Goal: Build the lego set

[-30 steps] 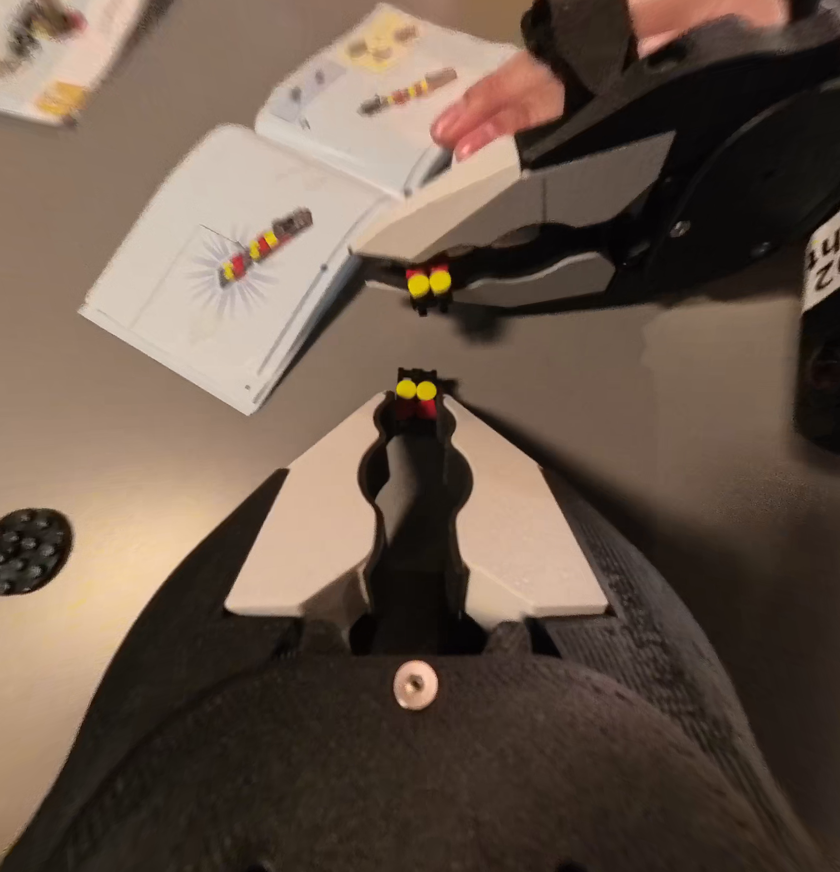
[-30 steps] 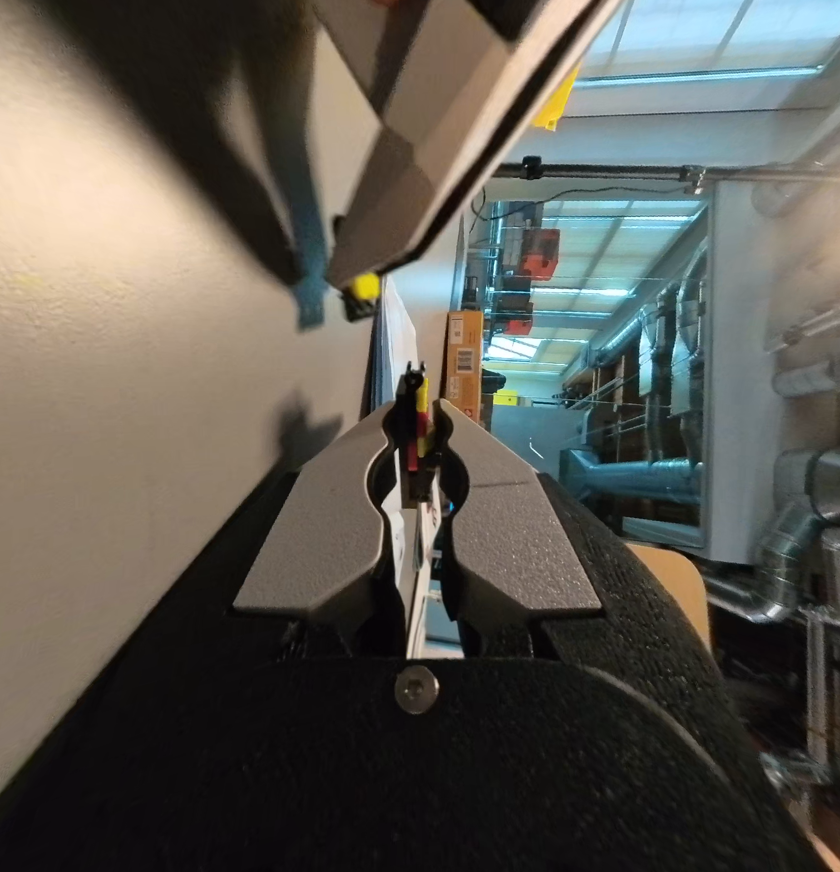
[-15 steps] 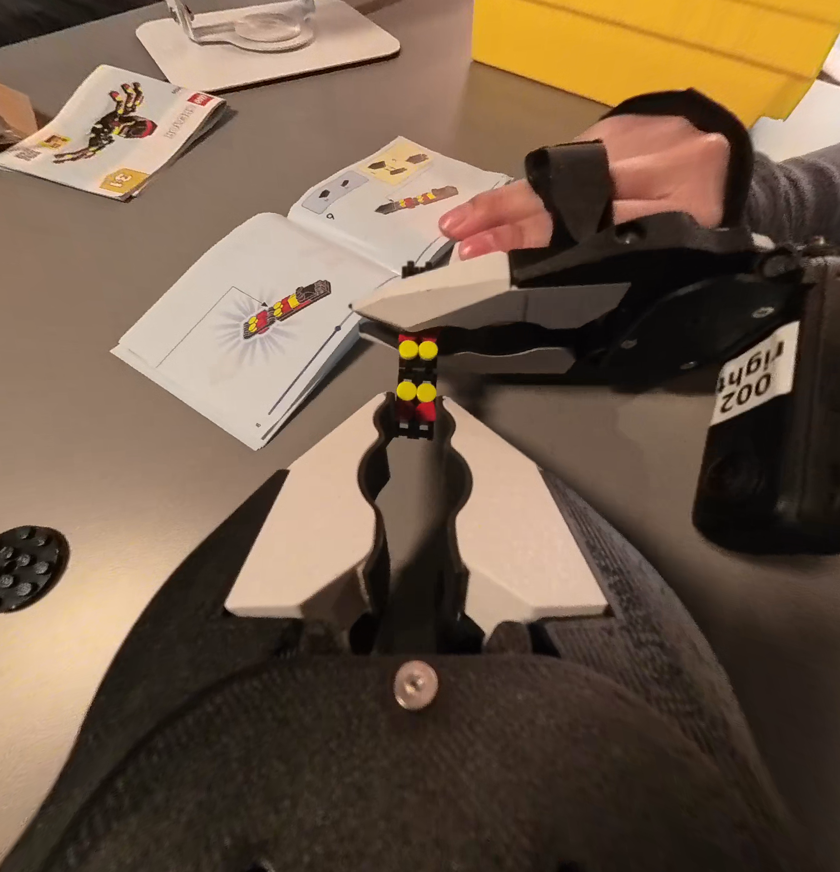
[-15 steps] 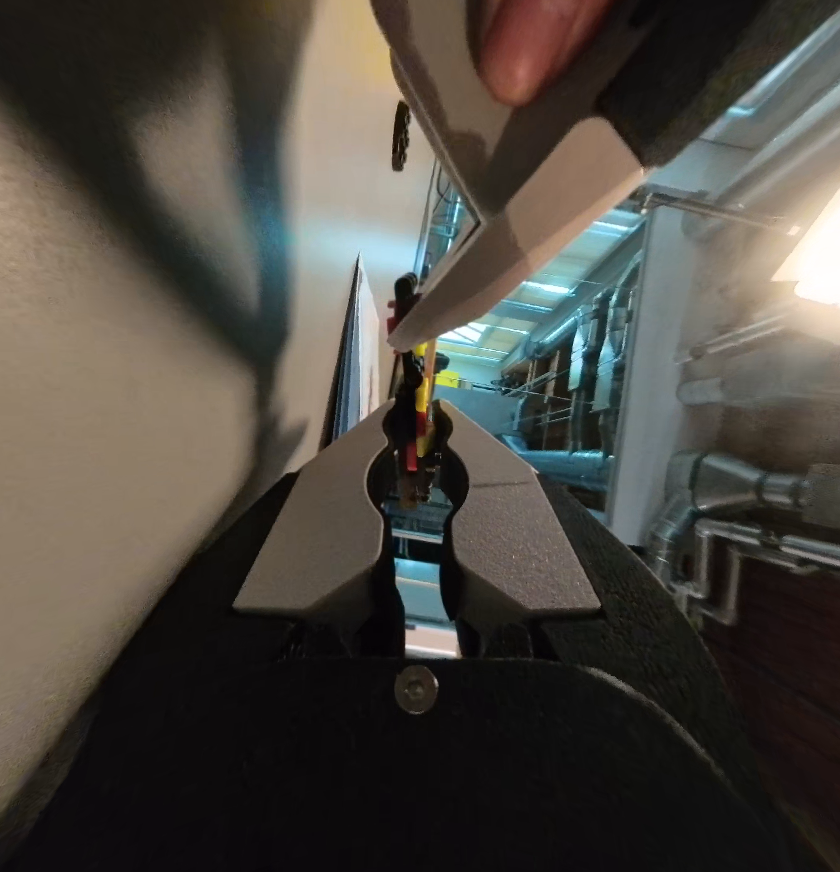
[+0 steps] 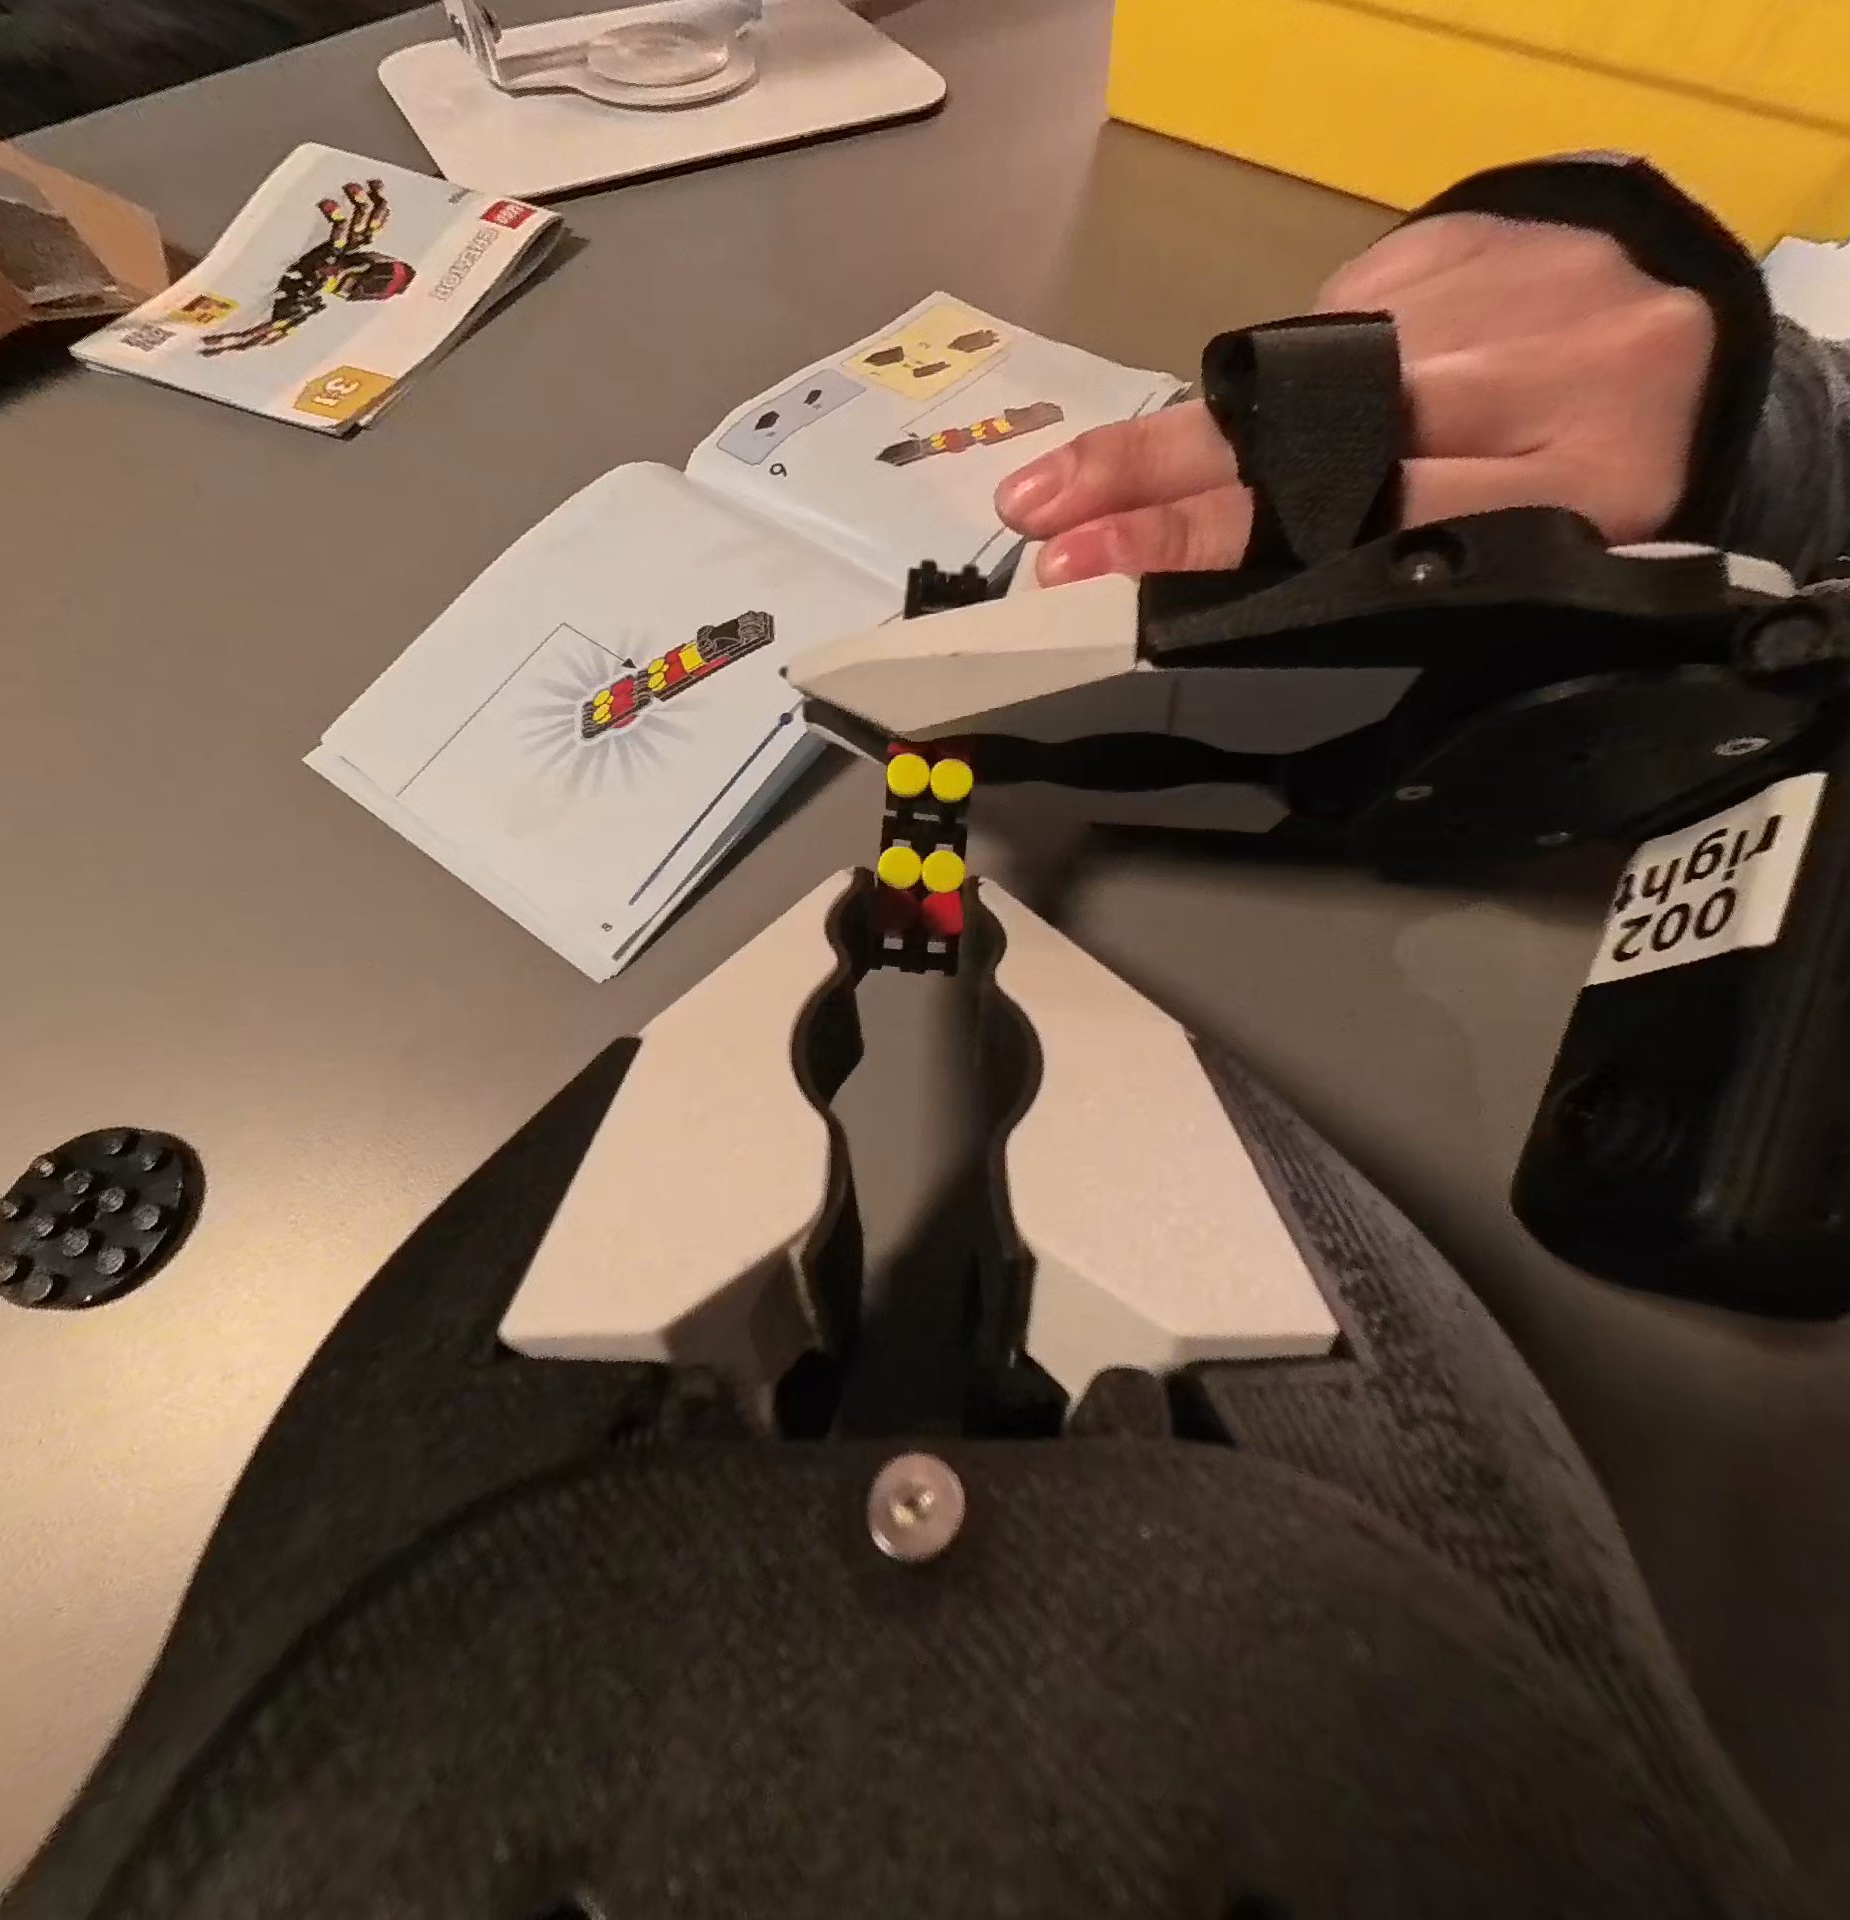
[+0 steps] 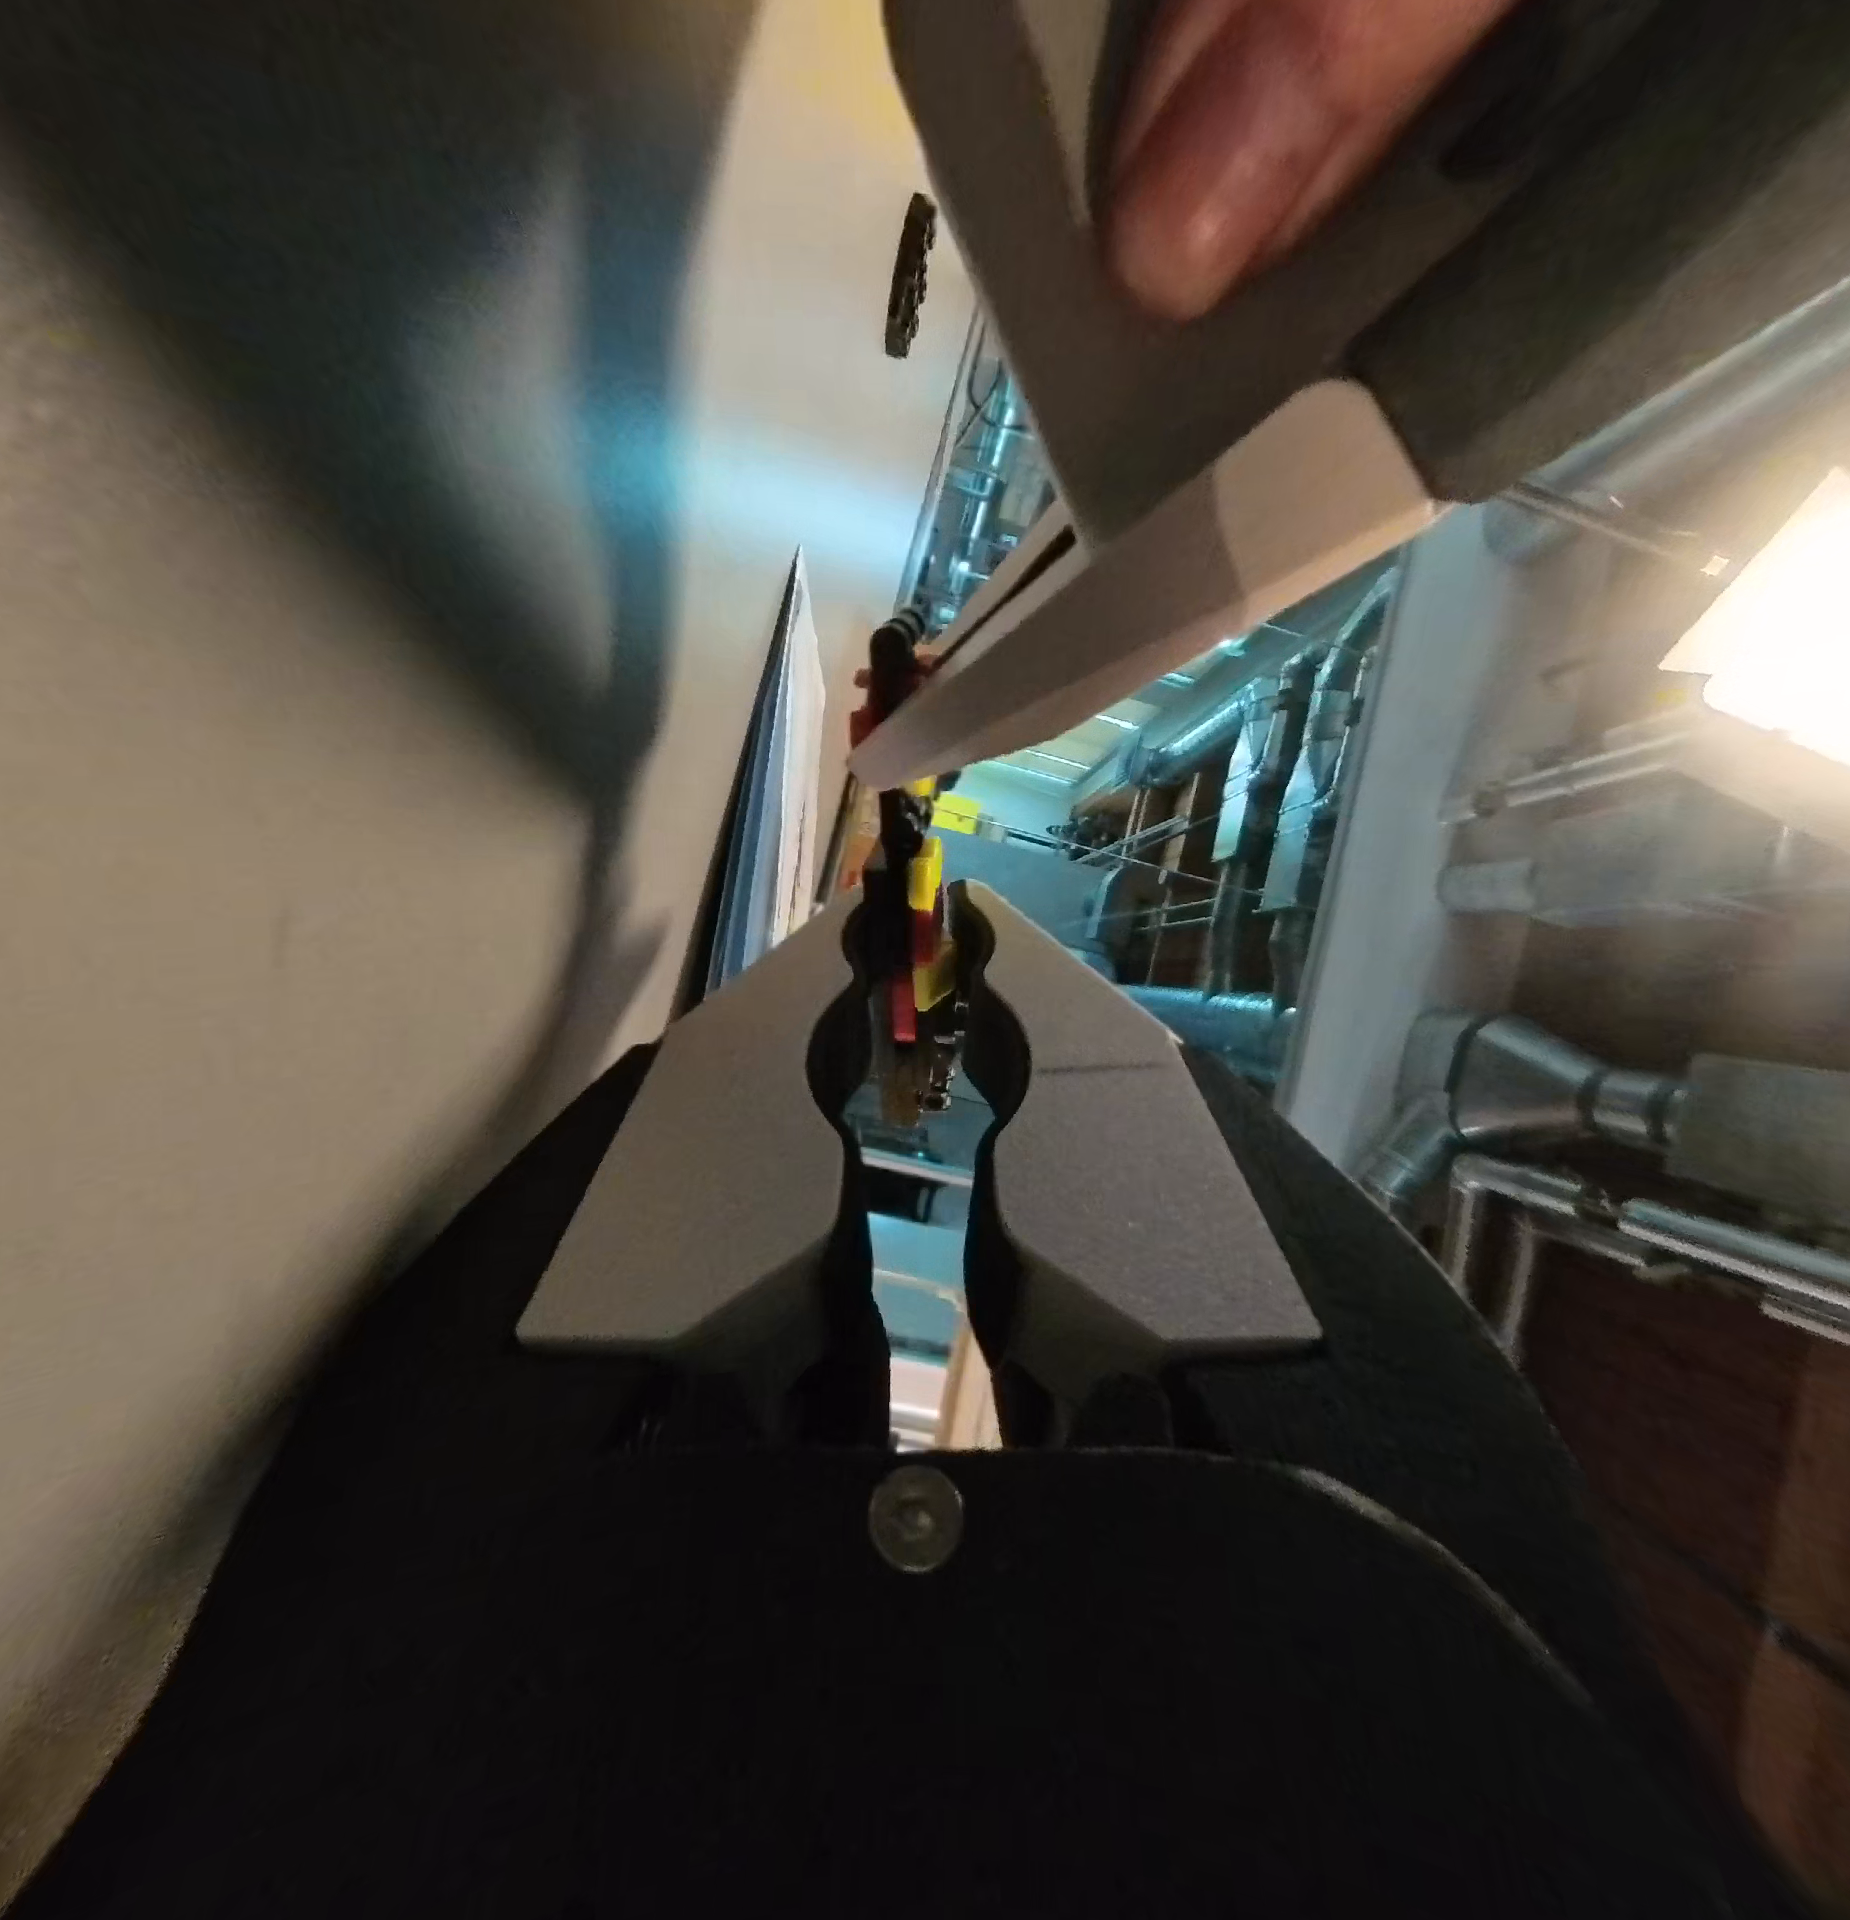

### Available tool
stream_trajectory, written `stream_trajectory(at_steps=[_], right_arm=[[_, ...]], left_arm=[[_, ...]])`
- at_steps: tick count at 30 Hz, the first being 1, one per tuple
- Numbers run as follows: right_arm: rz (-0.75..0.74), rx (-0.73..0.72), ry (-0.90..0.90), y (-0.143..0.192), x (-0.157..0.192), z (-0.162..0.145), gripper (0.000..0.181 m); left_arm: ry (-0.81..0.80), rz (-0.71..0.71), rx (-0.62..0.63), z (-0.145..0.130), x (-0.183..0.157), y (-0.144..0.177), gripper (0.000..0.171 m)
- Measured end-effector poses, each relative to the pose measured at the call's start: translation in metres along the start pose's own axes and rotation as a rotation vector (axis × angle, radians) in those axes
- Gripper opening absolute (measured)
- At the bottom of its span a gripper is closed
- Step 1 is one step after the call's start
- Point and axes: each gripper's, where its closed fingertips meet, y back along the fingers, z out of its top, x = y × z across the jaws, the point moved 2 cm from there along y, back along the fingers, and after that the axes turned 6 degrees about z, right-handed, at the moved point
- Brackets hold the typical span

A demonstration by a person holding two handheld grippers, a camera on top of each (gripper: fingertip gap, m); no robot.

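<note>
Both grey-fingered grippers, left gripper (image 5: 919, 902) and right gripper (image 5: 879, 717), are clamped on one black-red Lego strip (image 5: 923, 831) with four yellow round studs, held above the grey desk (image 5: 277, 1018) near two printed instruction booklets, one open (image 5: 630, 665), one closed (image 5: 318, 291), plus one black round studded plate (image 5: 92, 1216) by the left edge.

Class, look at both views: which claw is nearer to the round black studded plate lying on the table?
Left. The left claw is nearer to the round plate, which lies apart from it on the table. The right claw is farther off, beyond the left claw's tips.
</note>
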Motion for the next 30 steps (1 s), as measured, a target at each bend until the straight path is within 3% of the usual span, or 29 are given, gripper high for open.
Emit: stream_trajectory(at_steps=[23, 30], right_arm=[[0.046, -0.071, 0.179, 0.0, 0.0, 0.009, 0.009], [0.127, -0.057, -0.048, -0.006, 0.008, 0.006, 0.009]], left_arm=[[0.022, -0.035, 0.057, -0.007, 0.0, -0.003, 0.014], [-0.084, 0.034, 0.032, -0.004, 0.004, -0.004, 0.016]])
